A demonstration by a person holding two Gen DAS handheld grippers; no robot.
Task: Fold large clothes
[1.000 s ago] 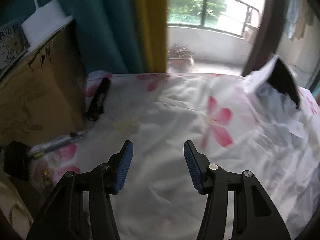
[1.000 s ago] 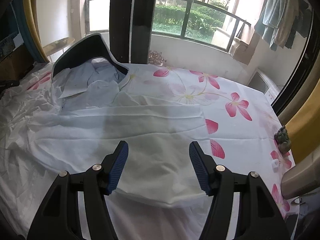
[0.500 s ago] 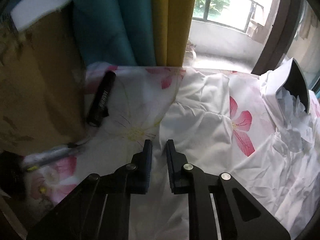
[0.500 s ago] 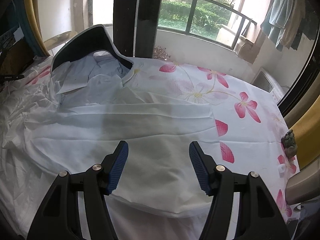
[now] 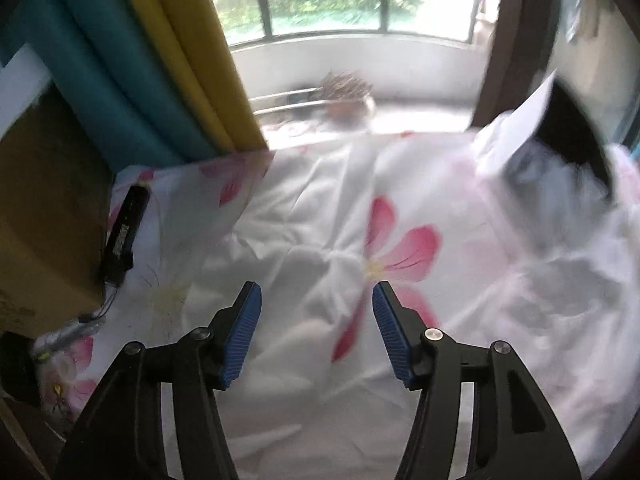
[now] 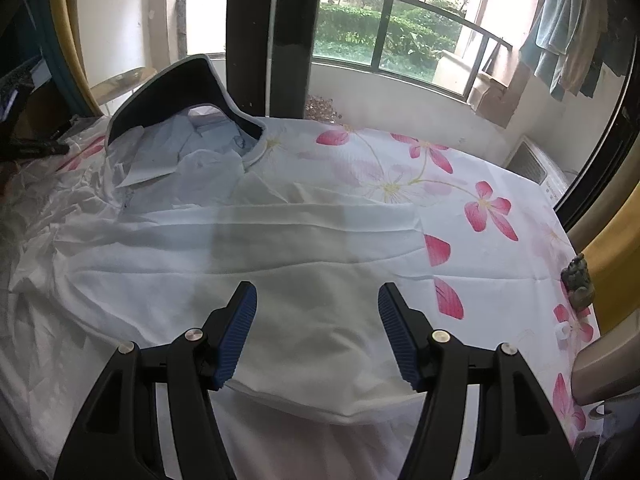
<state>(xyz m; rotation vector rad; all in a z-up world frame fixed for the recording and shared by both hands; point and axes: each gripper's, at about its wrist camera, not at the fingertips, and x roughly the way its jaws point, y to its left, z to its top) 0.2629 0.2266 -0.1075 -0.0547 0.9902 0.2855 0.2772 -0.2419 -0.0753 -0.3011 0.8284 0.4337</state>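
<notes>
A large white shirt (image 6: 280, 272) lies spread on the flowered bed sheet (image 6: 460, 184), its pale blue collar (image 6: 188, 148) propped inside a dark stiff collar form (image 6: 176, 84). A side panel is folded over the body. My right gripper (image 6: 318, 332) is open and empty above the shirt's near hem. In the left wrist view, crumpled white shirt cloth (image 5: 288, 264) lies on the sheet, with the collar form (image 5: 568, 132) at the far right. My left gripper (image 5: 316, 332) is open and empty just above that cloth.
A black tube-shaped object (image 5: 124, 236) lies on the sheet next to a cardboard box (image 5: 44, 220) at the left. Teal and yellow curtains (image 5: 160, 60) hang behind. A small dark figurine (image 6: 578, 280) sits at the sheet's right edge. Balcony railing lies beyond the window.
My left gripper was open, shut half a second ago on the shirt cloth, and now stands open again, swung to face the window. The right gripper has barely moved.
</notes>
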